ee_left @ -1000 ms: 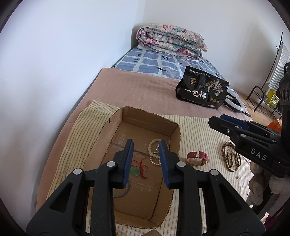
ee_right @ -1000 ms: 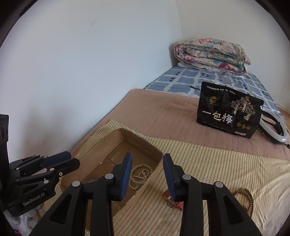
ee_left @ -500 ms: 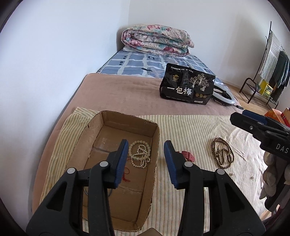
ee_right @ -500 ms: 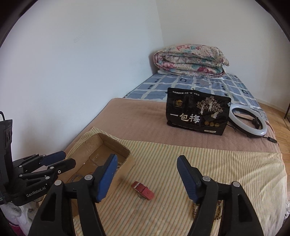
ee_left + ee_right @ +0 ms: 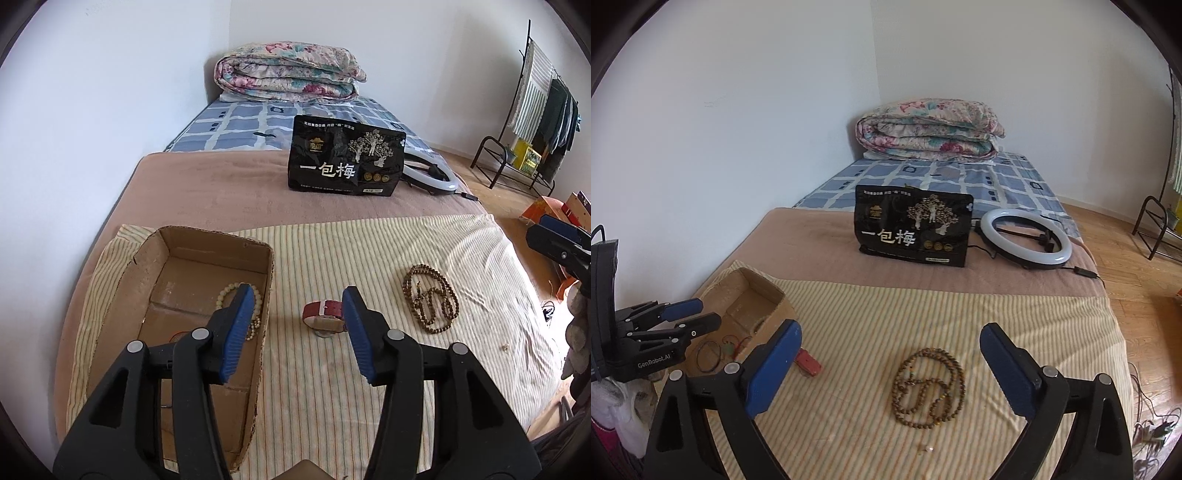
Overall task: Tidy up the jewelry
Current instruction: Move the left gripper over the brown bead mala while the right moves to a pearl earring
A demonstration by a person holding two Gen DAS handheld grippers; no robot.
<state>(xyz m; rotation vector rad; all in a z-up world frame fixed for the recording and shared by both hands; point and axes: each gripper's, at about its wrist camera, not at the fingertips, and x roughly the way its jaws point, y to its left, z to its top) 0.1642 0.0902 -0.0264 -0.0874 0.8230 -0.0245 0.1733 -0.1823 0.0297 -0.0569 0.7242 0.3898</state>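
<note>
Done: a cream bead bracelet (image 5: 255, 306) and a red-corded green pendant (image 5: 730, 347) lie in the open cardboard box (image 5: 207, 240).
Left: a red-strapped wristwatch (image 5: 324, 314) and a brown wooden bead necklace (image 5: 929, 387) lie on the striped cloth (image 5: 369, 251), outside the box.
Left tongs (image 5: 298, 334): spread, empty, above the watch.
Right tongs (image 5: 886, 373): wide apart, empty, framing the necklace.
</note>
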